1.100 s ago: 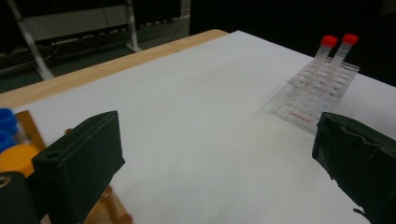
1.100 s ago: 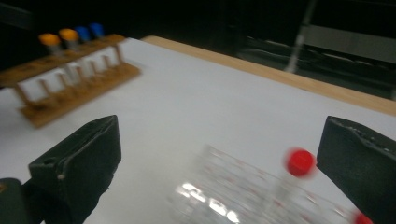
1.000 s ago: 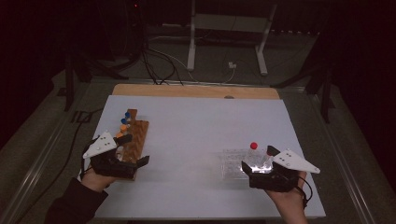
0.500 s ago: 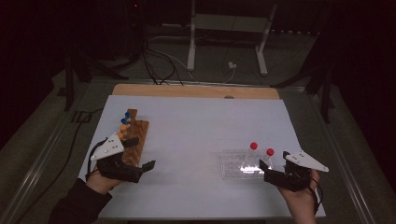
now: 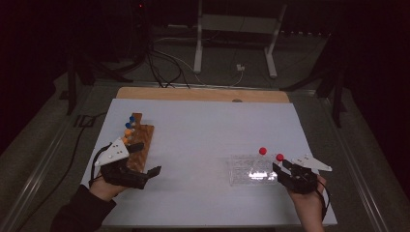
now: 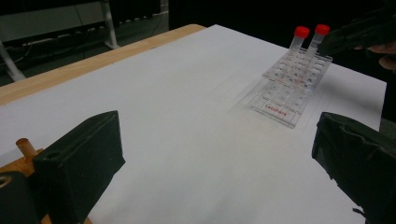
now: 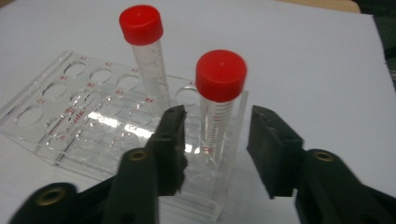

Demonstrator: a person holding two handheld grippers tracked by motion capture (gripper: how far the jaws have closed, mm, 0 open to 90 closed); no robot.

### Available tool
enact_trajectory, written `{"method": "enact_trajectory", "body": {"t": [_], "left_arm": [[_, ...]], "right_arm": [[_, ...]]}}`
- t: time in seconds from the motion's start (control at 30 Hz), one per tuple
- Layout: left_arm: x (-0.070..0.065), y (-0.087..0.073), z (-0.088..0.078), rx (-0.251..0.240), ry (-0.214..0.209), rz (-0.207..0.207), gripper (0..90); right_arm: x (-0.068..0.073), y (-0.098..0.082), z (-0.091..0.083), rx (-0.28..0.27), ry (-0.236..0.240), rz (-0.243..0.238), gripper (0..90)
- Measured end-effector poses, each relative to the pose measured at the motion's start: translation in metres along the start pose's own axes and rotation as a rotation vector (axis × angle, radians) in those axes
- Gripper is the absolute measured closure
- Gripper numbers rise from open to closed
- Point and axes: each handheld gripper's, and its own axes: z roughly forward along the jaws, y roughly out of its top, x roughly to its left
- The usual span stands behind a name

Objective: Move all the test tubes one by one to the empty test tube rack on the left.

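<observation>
A clear plastic rack (image 5: 244, 175) (image 7: 70, 135) (image 6: 292, 88) lies on the white sheet at the right. Two red-capped tubes stand upright in it: one farther back (image 5: 262, 151) (image 7: 144, 51) and one in the near corner hole (image 5: 279, 157) (image 7: 217, 107). My right gripper (image 5: 282, 168) (image 7: 215, 149) straddles the corner tube. Its jaws have just been closing, and a small gap still shows on each side of the tube. My left gripper (image 5: 145, 158) (image 6: 217, 172) stands wide open with nothing in it, beside a wooden rack (image 5: 140, 142) (image 6: 21, 151) of blue- and orange-capped tubes (image 5: 129, 126).
The white sheet (image 5: 203, 135) covers a wooden table whose bare far edge (image 5: 203, 94) shows. Beyond it are metal stand legs (image 5: 234, 43) and cables on the floor. Open sheet lies between the two racks.
A second red-capped tube now stands in the clear rack's right corner. My right gripper has shifted right and toward the person, and its jaws have narrowed around that tube. The left gripper stayed put.
</observation>
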Motion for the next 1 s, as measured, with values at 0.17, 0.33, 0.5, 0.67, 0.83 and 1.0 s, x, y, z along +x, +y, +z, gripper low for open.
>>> {"method": "enact_trajectory", "body": {"t": [0.17, 0.33, 0.5, 0.67, 0.83, 1.0], "left_arm": [[0.001, 0.0, 0.0, 0.001, 0.002, -0.004, 2.7], [0.001, 0.0, 0.0, -0.001, 0.005, -0.006, 2.7], [0.001, 0.0, 0.001, 0.004, 0.002, -0.009, 2.7], [0.002, 0.0, 0.001, 0.004, 0.001, -0.012, 2.7], [0.001, 0.0, 0.001, 0.003, -0.005, -0.009, 2.7], [0.0, 0.001, 0.001, 0.003, -0.009, -0.006, 2.7]], "right_arm": [[0.003, 0.004, 0.006, 0.012, 0.007, -0.004, 67.9], [0.001, 0.004, 0.007, 0.02, 0.0, 0.007, 74.8], [0.0, 0.007, 0.002, -0.003, 0.006, 0.022, 75.2], [0.0, 0.014, -0.008, -0.043, 0.005, 0.025, 75.3], [0.003, 0.021, -0.019, -0.079, -0.008, 0.002, 75.3], [0.006, 0.026, -0.03, -0.112, -0.001, -0.008, 75.3]]}}
